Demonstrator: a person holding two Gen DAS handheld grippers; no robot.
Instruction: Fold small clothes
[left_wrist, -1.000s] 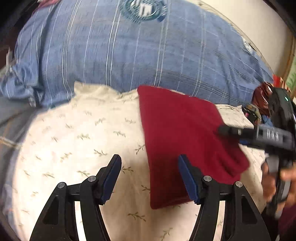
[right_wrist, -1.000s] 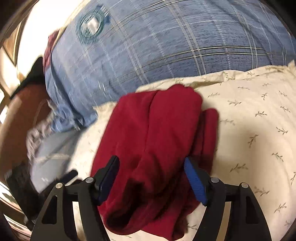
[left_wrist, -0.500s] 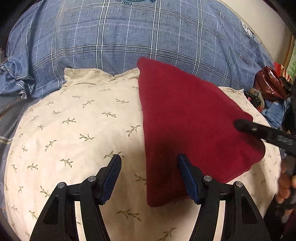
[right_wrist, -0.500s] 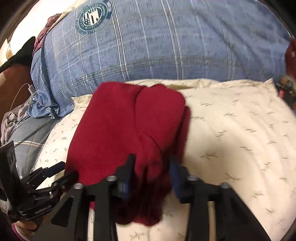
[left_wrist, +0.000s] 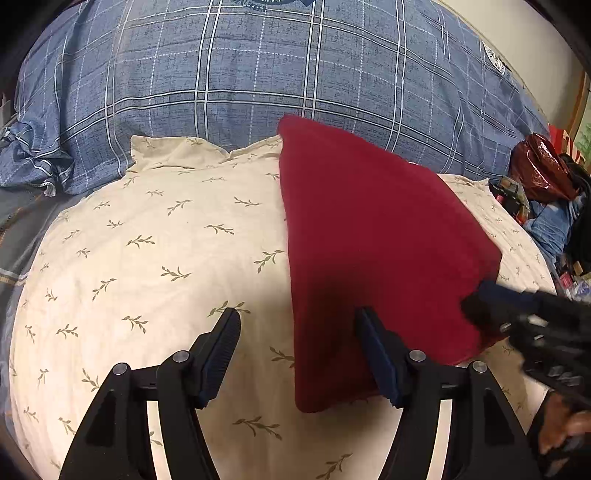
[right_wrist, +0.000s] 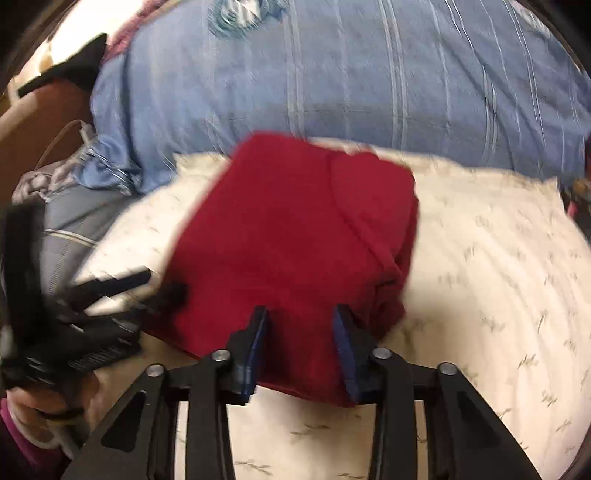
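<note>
Your right gripper (right_wrist: 300, 328) has just been closing, pinching the near edge of the red garment (left_wrist: 373, 236) on the cream pillow (left_wrist: 147, 258). Left gripper (left_wrist: 297, 332) gapes wide w/ nothing held, one finger over the garment's left edge.

Right gripper (right_wrist: 300, 326) jaws just closing; left gripper (left_wrist: 297, 334) jaws apart

right wrist view blurred throughout: the sprig print on the cream pillow (right_wrist: 498, 295) smears, and the edges of the red garment (right_wrist: 295, 240) are soft. in the left wrist view the right gripper (left_wrist: 476, 306) is blurred and cut off by the right edge.
</note>
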